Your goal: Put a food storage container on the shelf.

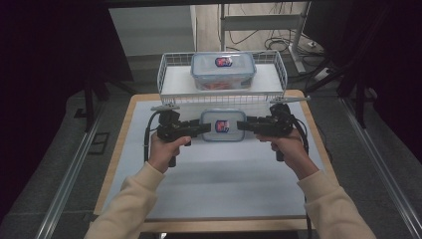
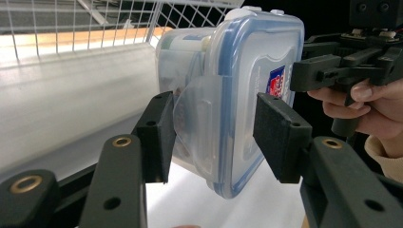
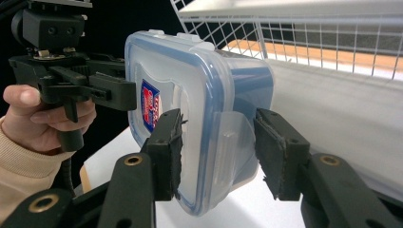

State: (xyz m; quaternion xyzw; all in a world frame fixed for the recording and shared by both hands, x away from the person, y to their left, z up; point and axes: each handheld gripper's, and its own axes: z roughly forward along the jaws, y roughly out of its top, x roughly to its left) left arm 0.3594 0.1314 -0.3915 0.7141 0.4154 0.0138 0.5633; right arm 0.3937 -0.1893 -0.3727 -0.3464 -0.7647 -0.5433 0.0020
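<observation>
Two grippers, the left gripper (image 1: 201,128) and the right gripper (image 1: 244,125), are set at opposite short ends of the clear lidded container (image 1: 222,125) near the table's (image 1: 214,174) far edge, jaws apart around its latch flaps, seemingly so both ends can be gripped evenly.

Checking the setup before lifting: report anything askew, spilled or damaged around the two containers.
Nothing stands out. The near container lies flat on the table, lid on, between the left gripper and right gripper, jaws open around its side latches. The other container sits level in the wire basket.
</observation>
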